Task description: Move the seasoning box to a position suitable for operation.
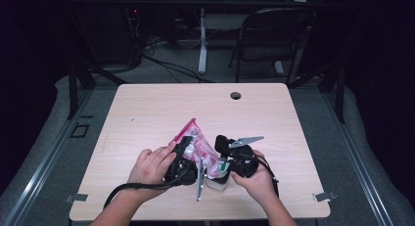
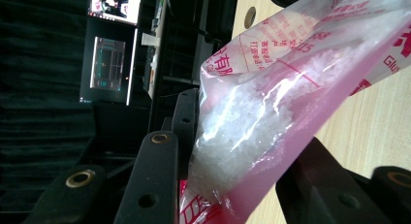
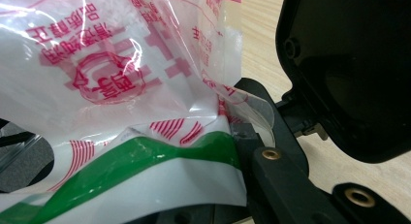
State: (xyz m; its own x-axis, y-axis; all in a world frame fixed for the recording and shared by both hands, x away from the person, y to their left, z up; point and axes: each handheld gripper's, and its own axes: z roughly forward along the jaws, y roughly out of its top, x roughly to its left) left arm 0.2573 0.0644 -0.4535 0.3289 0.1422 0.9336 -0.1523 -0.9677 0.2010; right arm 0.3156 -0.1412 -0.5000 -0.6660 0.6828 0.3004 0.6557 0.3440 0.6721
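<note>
High view, pink-and-clear plastic bag (image 1: pixel 198 145) of white granules near the table's (image 1: pixel 147 108) front edge, tilted, both hands meeting there, left gripper view, left gripper (image 2: pixel 232 185) clamps the bag, right gripper view, right gripper (image 3: pixel 228 151) pinches its green-striped end.

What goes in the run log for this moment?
left tool: shut on bag | right tool: shut on cup | bag tilted over cup

Around the bag (image 1: pixel 198 146), the table (image 1: pixel 147 108) lies bare beyond and to both sides. On its near side, both hands, the grippers and a white cup (image 1: pixel 218 182) crowd in.
</note>
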